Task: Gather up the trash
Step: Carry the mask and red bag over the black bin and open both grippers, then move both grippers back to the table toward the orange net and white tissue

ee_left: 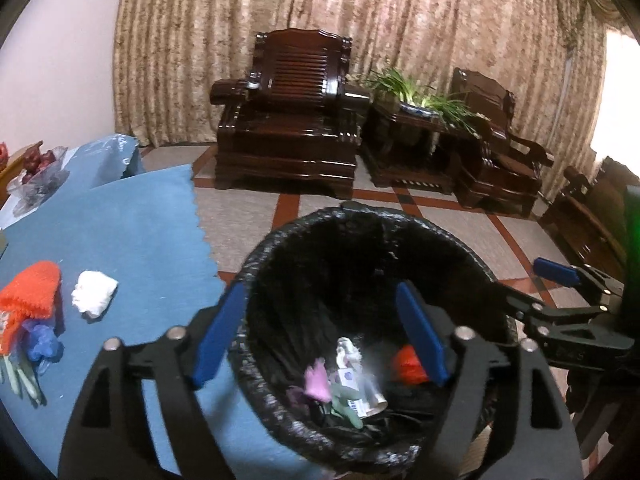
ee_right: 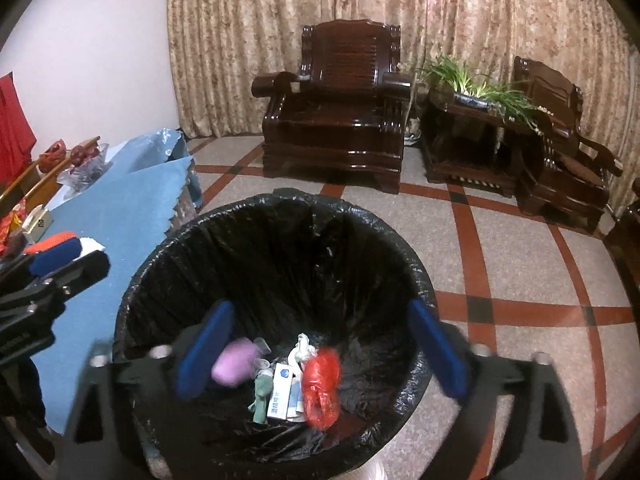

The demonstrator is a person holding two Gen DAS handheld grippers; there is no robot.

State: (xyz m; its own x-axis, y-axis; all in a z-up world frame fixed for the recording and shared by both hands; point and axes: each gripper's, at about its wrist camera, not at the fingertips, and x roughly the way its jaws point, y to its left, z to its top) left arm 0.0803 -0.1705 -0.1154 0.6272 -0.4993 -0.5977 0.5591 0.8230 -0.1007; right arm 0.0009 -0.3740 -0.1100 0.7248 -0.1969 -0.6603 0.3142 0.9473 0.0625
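I have both grippers, left gripper point(ee_left: 320, 334) and right gripper point(ee_right: 320, 350), jaws wide and empty, over the black-lined bin point(ee_right: 168, 252) beside the tabletop point(ee_left: 132, 232) edge. A crumpled white tissue point(ee_left: 94, 293) lies there; a red bag point(ee_right: 321, 382) is in the bin.

A blue-covered tabletop point(ee_left: 132, 236) fills the left of the frame. On it lie a crumpled white tissue point(ee_left: 94, 293), an orange knitted cloth point(ee_left: 30, 290) at the left edge and a bag of dark red fruit point(ee_left: 38, 172) at upper left. Beside it, the tiled floor point(ee_left: 244, 212) carries a black-lined trash bin point(ee_left: 360, 272).
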